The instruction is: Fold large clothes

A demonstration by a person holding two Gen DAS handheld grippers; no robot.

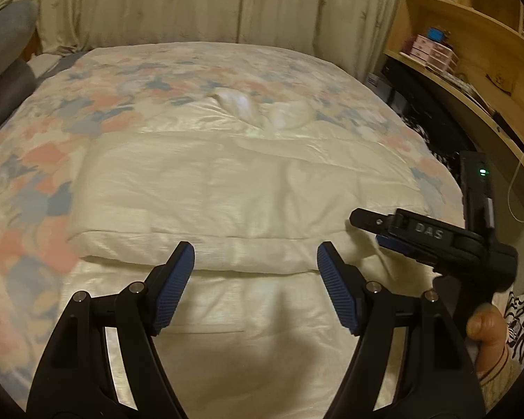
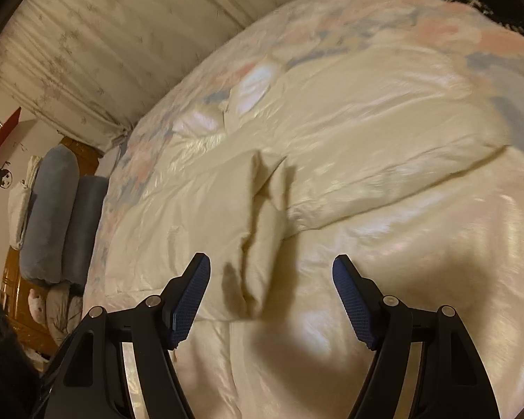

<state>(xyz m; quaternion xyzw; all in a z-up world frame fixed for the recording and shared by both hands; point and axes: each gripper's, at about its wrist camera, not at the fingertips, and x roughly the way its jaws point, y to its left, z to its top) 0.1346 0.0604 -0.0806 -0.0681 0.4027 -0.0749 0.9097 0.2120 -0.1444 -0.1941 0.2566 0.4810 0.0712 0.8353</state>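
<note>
Left tongs (image 1: pixel 255 260) are seen w/ jaws spread apart, nothing between the blue ribbed pads (image 1: pixel 176 286); they are held above the cream garment (image 1: pixel 227 192), not touching it. Right tongs (image 2: pixel 270 279) are likewise parted, empty, poised over a raised pleat of the same cloth (image 2: pixel 262 216); contact w/ the fabric can't be confirmed, the pads appear clear of it. In the left wrist view the right tongs (image 1: pixel 394 230) are visible from the side at lower right, lettering "DAS" on the body, a green light on the unit behind, and part of a hand (image 1: pixel 485 328) wrapped round the grip. Garment is laid on the bed (image 1: pixel 45 146), approx. centred, shiny cream material, w/ one layer folded over so a straight doubled edge runs across just ahead of the left tongs. Two paler bunched bits of cloth (image 1: pixel 262 108) are found at its far end. Bed is covered by a floral quilt in pink, blue & cream, showing around the garment on left, far & right sides. Curtains (image 1: pixel 178 3) hang behind the bed; wooden shelving (image 1: pixel 471 35) stands to the right, holding small pink drawers (image 1: pixel 433 52). Grey-blue rolled bedding (image 2: pixel 52 216) is stacked beside the bed in the right wrist view
</note>
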